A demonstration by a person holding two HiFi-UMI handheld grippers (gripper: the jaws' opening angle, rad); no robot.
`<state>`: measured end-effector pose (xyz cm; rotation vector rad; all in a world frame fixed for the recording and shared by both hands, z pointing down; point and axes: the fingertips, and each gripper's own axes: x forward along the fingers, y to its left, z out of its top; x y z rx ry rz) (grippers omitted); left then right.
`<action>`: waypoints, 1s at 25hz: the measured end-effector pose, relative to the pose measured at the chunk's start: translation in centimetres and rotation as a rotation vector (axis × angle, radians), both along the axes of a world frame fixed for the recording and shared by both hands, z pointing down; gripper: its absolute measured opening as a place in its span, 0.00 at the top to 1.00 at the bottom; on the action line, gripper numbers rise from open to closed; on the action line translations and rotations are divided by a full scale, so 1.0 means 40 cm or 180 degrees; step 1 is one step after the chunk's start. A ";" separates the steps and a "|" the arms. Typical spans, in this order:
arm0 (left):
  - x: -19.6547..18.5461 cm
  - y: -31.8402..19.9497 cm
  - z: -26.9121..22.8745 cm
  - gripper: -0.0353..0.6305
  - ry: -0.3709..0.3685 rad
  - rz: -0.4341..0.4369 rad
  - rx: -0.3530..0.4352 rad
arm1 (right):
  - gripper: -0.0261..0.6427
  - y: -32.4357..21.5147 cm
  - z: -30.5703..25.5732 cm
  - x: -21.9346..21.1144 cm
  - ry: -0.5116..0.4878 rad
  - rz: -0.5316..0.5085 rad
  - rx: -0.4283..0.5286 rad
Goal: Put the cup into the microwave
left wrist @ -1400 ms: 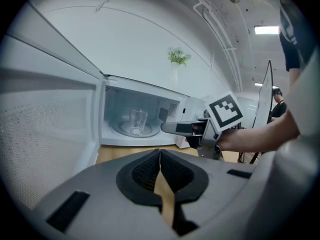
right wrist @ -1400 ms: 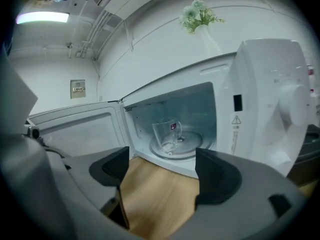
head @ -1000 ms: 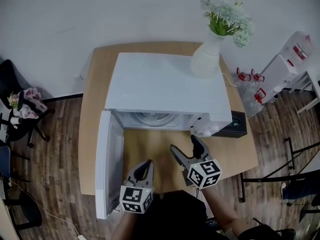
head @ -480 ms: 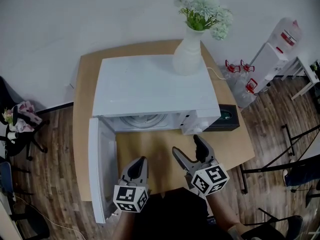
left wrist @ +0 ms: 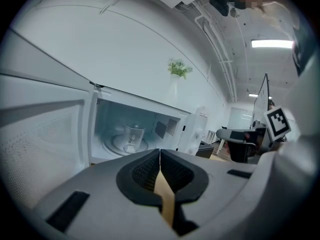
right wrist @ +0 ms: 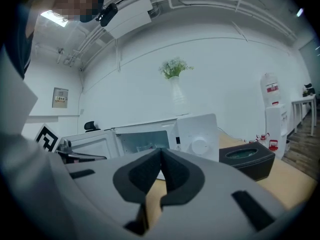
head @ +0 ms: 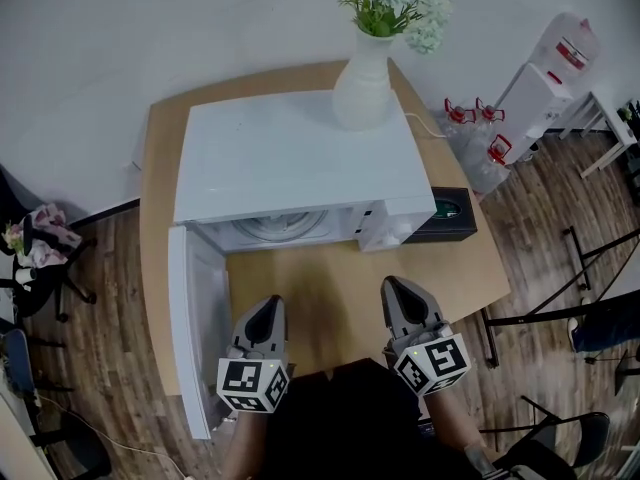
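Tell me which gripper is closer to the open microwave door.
The left gripper: it hangs right beside the swung-open door, while the right gripper, its jaws just closed empty, is across the table, towards the black box.

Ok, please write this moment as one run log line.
cup inside microwave | door open | left gripper shut, empty | right gripper just closed, empty

The head view looks steeply down from above the near edge of the surface [head: 330, 288] onto the microwave [head: 300, 158], while both gripper views sit low and close, facing far and roughly level at its open front, which all three seemingly share.
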<state>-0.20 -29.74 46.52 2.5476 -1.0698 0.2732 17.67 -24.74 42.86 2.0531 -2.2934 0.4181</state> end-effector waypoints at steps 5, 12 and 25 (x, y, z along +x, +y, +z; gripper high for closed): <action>0.002 0.001 -0.007 0.94 0.0009 0.0005 0.0029 | 0.97 0.017 0.032 0.031 -0.0083 0.0179 -0.0161; -0.006 0.003 -0.002 0.94 -0.0030 0.0012 0.0033 | 0.97 0.017 0.067 0.024 -0.0048 0.0150 -0.0290; -0.007 0.012 0.003 0.94 -0.0054 -0.0030 0.0040 | 0.97 0.003 0.077 -0.008 -0.0023 0.0023 -0.0310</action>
